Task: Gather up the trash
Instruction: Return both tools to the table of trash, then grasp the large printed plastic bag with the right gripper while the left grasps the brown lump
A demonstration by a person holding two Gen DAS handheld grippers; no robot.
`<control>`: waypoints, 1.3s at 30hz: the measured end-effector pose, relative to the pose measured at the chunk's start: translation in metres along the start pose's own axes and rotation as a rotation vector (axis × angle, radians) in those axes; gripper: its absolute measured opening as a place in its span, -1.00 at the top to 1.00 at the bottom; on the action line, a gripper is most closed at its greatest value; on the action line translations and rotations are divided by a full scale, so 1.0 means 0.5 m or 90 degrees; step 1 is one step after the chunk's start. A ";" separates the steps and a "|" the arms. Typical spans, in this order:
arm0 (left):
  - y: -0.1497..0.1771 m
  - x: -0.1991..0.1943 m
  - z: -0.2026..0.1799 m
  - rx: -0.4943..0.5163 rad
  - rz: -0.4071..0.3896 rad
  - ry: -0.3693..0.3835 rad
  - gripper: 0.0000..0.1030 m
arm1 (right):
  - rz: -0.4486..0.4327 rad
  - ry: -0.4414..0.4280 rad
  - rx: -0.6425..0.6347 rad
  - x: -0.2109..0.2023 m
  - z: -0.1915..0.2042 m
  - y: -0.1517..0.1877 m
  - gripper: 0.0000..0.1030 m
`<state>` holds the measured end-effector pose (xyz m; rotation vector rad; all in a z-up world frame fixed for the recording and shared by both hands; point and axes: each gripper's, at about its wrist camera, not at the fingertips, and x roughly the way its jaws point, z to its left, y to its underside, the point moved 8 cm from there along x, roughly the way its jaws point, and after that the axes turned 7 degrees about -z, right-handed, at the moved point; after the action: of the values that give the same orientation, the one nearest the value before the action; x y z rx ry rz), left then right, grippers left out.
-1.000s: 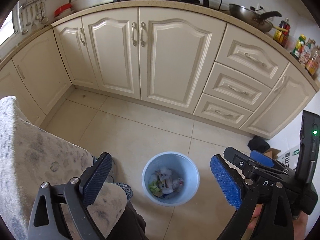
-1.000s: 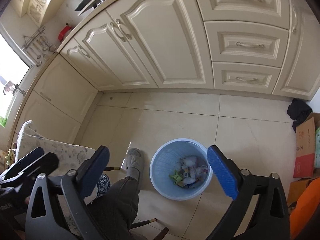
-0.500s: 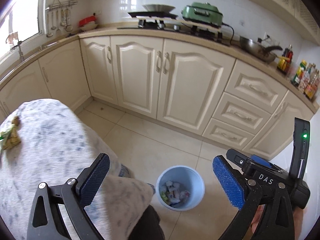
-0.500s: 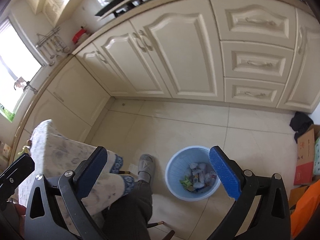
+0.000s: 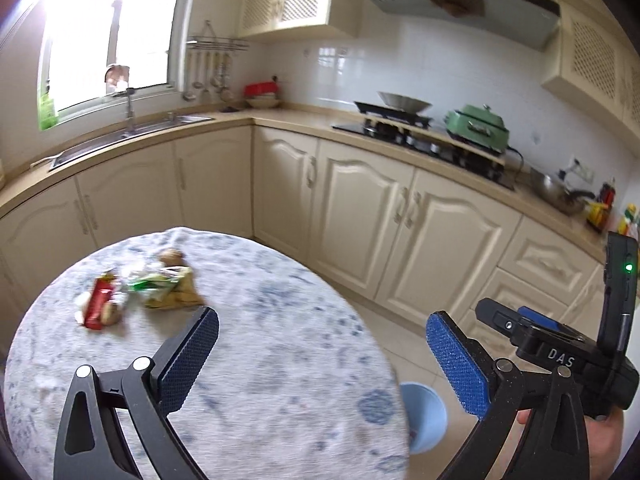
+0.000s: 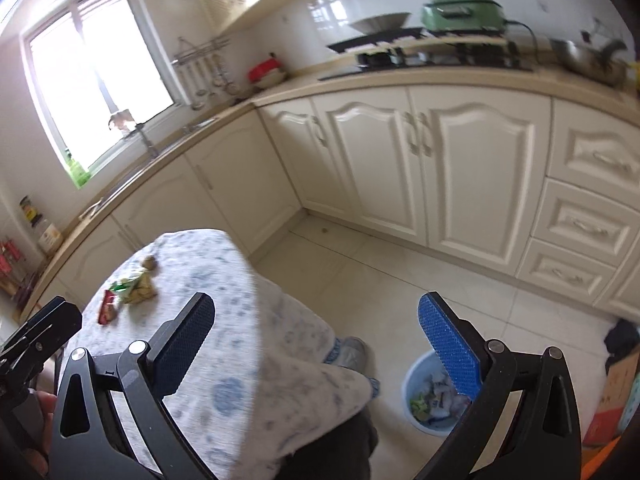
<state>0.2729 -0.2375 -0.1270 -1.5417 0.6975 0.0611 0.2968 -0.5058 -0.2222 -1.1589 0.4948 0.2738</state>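
A round table with a blue-flecked white cloth holds trash at its far left: a red wrapper, a green and yellow wrapper and a brown nut-like lump. The same pile shows in the right wrist view. A light blue bin with trash inside stands on the floor right of the table; its rim peeks out in the left wrist view. My left gripper is open and empty above the table. My right gripper is open and empty over the table's right edge.
Cream kitchen cabinets run along the back under a counter with a sink, a stove and a green cooker. A slippered foot rests by the table. Cardboard boxes stand at the right.
Both grippers have tilted up from the bin on the floor toward the table. The tabletop and its trash pile have come into view. Both grippers stay open.
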 end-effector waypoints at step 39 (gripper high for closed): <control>0.098 0.070 0.565 -0.148 0.060 -0.211 -0.98 | 0.181 -0.118 -0.344 0.416 0.635 0.172 -1.00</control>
<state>0.3836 0.0124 -0.2202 -1.6683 0.5094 0.4720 0.5103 -0.1892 -0.2985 -1.5674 0.4313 0.7896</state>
